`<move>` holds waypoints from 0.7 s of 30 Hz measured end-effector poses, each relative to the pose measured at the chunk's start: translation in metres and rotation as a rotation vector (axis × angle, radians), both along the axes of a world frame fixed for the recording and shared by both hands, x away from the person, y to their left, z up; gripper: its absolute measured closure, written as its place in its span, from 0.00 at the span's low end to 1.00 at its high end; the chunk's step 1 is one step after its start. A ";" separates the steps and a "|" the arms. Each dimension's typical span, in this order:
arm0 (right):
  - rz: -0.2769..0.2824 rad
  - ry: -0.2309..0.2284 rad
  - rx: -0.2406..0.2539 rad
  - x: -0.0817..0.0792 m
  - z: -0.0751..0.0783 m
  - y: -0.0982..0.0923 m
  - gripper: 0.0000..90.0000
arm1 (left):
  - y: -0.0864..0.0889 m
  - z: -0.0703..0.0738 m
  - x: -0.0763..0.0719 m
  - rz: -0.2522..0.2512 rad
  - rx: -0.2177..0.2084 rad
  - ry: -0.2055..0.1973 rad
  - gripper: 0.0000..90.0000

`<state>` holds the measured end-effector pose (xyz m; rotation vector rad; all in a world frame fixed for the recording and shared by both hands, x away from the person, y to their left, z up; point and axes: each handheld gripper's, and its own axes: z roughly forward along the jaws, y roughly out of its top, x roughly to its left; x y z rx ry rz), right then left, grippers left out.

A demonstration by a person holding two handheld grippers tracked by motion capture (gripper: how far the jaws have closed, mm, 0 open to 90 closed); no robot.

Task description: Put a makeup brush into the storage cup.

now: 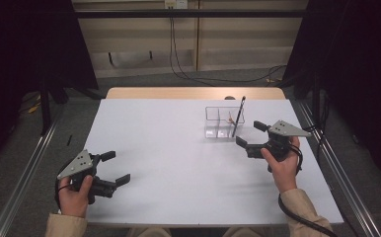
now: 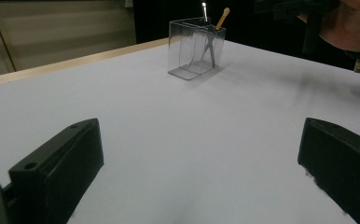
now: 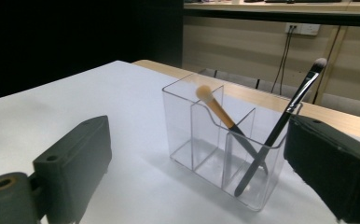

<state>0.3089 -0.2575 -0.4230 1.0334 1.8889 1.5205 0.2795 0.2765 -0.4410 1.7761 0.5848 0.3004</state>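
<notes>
- The right gripper (image 1: 251, 134) hangs just beside the clear organizer (image 3: 225, 154), jaws spread wide with nothing between them; this looks like the approach to a brush.
- The organizer stands upright on the white table (image 1: 178, 163), toward the far right, and both brushes lean inside it: the long black brush (image 3: 280, 126) in the end compartment nearest the right jaw, and the short tan-tipped brush (image 3: 220, 112) slanting across a divider, though which compartment holds its foot I cannot tell.
- To grasp the black brush well, aim for the handle above the rim, where it stands free of the wall; a grip low down would meet the plastic.
- Square the jaws to the slanted handle so both pads meet it flat; a thin, round handle will likely roll out of a skewed pinch.
- Lift along the brush's own lean, not straight up, or the light organizer may tip or drag with it.
- The left gripper (image 1: 113, 169) rests near the table's near left corner, well apart from the work, jaws likewise released and bare. It could steady the organizer's wall if it shifts.
</notes>
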 end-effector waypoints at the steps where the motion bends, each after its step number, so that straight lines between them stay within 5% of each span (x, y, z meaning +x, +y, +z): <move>1: 0.004 -0.001 0.001 -0.001 0.000 0.000 0.08 | 0.000 0.000 0.000 0.001 0.000 0.000 0.00; 21: 0.022 -0.014 -0.045 -0.024 -0.002 -0.016 0.06 | -0.001 -0.001 0.000 0.001 -0.005 0.009 0.00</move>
